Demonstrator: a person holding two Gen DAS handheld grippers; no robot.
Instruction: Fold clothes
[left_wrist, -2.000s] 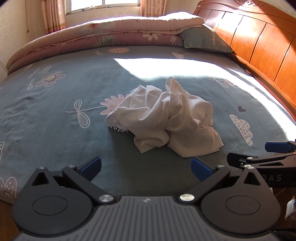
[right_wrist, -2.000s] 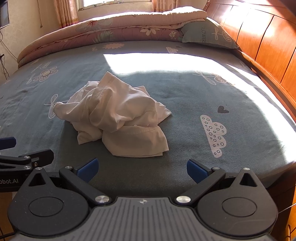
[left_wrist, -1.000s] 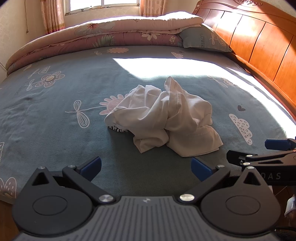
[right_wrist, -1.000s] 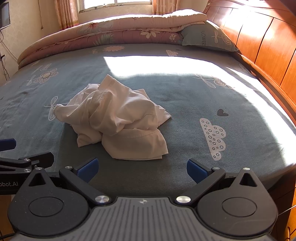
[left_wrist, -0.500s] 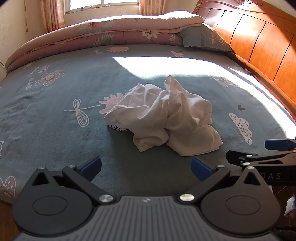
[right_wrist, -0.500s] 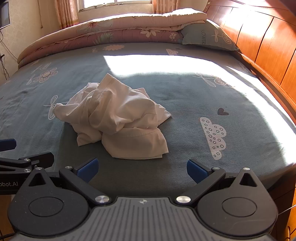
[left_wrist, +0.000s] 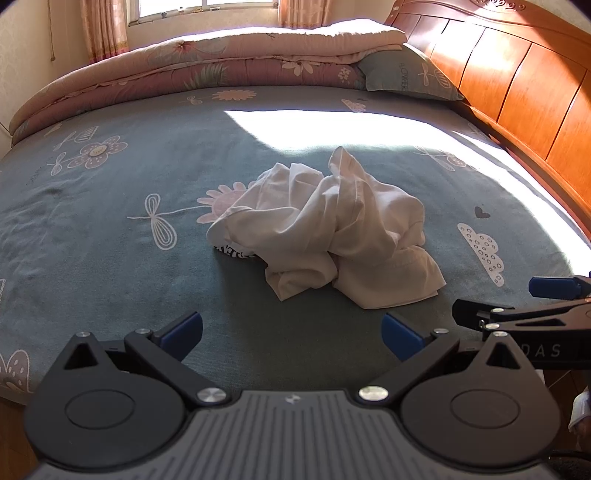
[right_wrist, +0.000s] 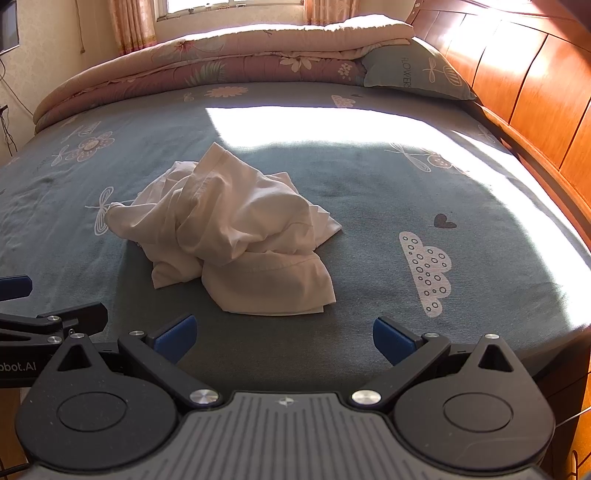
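1. White garment (left_wrist: 325, 232): one crumpled heap, unfolded, lying on the blue sheet (left_wrist: 110, 229) ahead of both pairs of fingers and apart from them. From the left gripper (left_wrist: 291, 330) it sits straight ahead, a little toward the right finger; from the right gripper (right_wrist: 282, 336) it sits ahead and toward the left finger. A hemmed edge (right_wrist: 273, 266) faces the fingers. A dark printed patch (left_wrist: 234, 253) peeks from under the heap's left side; its lettering is too small to read.

2. Left gripper: fingers spread wide, blue pads empty, over the near edge of the bed.

3. Right gripper: fingers likewise spread wide and empty, just beside the left gripper.

4. Step in hand (judged): the start; nothing is grasped and no fold is made.

5. Next move (judged): reach forward, find two corners or a hem of the heap, pinch one with each gripper and pull it out flat. The cloth is limp and bunched, so layers may be caught together.

6. Writing: pillow (right_wrist: 413, 74) printed "FLOWERS"; gripper body at the left edge of the right view reads "bot.AI" (right_wrist: 16, 367); at the right edge of the left view, "DAS" (left_wrist: 543, 350), both cut off.

7. Surroundings: folded quilt (left_wrist: 221, 62) beyond the fingers; wooden headboard (left_wrist: 517, 85) to their right.
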